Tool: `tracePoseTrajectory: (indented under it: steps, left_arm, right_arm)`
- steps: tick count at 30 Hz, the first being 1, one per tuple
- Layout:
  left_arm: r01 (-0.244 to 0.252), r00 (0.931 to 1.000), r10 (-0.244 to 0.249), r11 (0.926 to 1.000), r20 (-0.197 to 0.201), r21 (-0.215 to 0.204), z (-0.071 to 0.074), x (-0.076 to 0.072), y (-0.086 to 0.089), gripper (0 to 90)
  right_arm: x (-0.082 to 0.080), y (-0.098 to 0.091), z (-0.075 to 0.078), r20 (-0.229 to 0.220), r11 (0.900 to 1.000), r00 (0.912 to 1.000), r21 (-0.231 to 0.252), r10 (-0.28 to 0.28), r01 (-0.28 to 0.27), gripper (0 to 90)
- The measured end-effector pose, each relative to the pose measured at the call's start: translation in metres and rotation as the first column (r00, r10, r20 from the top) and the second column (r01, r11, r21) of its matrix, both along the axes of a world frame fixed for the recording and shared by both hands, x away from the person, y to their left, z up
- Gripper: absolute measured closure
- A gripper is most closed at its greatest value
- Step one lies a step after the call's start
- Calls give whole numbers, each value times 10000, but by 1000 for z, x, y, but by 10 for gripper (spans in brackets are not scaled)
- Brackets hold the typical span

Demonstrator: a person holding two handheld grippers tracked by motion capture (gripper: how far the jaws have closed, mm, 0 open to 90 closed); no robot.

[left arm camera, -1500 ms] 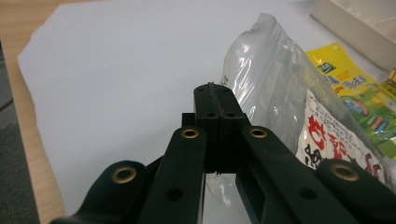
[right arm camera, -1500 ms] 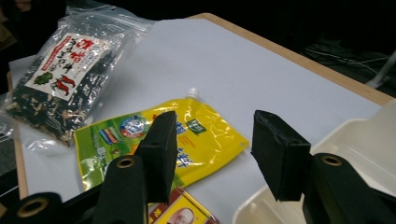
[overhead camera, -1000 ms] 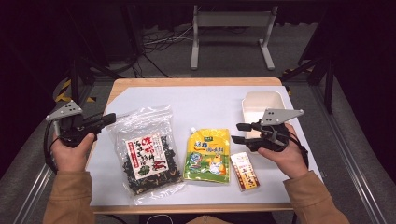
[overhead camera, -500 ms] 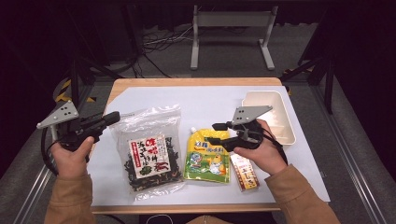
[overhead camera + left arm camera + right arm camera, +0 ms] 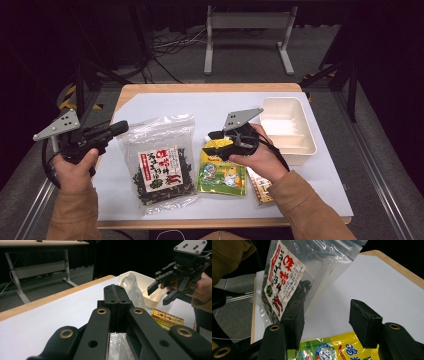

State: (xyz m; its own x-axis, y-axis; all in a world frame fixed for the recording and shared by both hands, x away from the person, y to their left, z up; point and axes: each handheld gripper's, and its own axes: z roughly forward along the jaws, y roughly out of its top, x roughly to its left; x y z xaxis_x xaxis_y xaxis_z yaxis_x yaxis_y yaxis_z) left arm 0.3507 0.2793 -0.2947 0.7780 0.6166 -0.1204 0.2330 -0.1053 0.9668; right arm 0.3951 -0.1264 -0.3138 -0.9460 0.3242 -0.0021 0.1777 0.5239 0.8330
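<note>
A wooden tabletop [image 5: 200, 88] under a white sheet stands in a dark room with grey floor, cables and a metal table frame at twelve o'clock; on it lie a clear bag of dark dried seaweed [image 5: 161, 165], a yellow pouch [image 5: 222, 170], a small printed box [image 5: 260, 187] and a white tray [image 5: 287, 130] at two o'clock.

The left hand-held gripper [image 5: 117, 129] is held level at nine o'clock above the tabletop's edge, clenched with nothing between the jaws, pointing toward the seaweed bag; the right hand-held gripper [image 5: 216, 144] hovers over the top of the yellow pouch, near the centre, pointing toward nine o'clock; its jaws have just been opening and stand released, nothing gripped.

The left gripper view shows the jaws pressed together, the bag's clear top edge [image 5: 132, 288] rising behind them, and the right hand-held gripper [image 5: 163, 290] at two o'clock before the tray [image 5: 150, 285]; the right gripper view shows the spread jaws above the pouch's yellow top [image 5: 332, 347], with the seaweed bag's red-lettered label [image 5: 284, 277] at eleven o'clock.
</note>
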Motion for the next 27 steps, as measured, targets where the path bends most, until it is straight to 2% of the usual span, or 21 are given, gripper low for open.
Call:
tracePoseTrajectory:
  steps: [4,12,19,23,26,27]
  left_arm:
    - [17,10000,-17,10000,-12,-17,0,-1,0,900]
    - [178,9996,-178,9998,232,-9,1,-4,-1,900]
    - [267,9990,-268,9996,371,24,4,-7,-4,900]
    - [328,9987,-328,9995,401,2,4,-7,-4,900]
    - [321,9986,-321,9995,412,3,4,-7,-4,900]
    - [296,9987,-296,9996,419,14,4,-7,-4,900]
  right_arm:
    - [2,4,-1,-88,10000,10000,-5,20,-21,462]
    - [10,17,-6,-459,9999,9989,107,-3,8,440]
    - [16,32,-12,-995,9997,9949,216,144,-123,439]
    - [18,43,-16,-1216,9989,9917,251,421,-394,471]
    - [19,48,-17,-1223,9986,9911,184,521,-502,493]
    - [20,53,-19,-1337,9976,9887,175,685,-667,527]
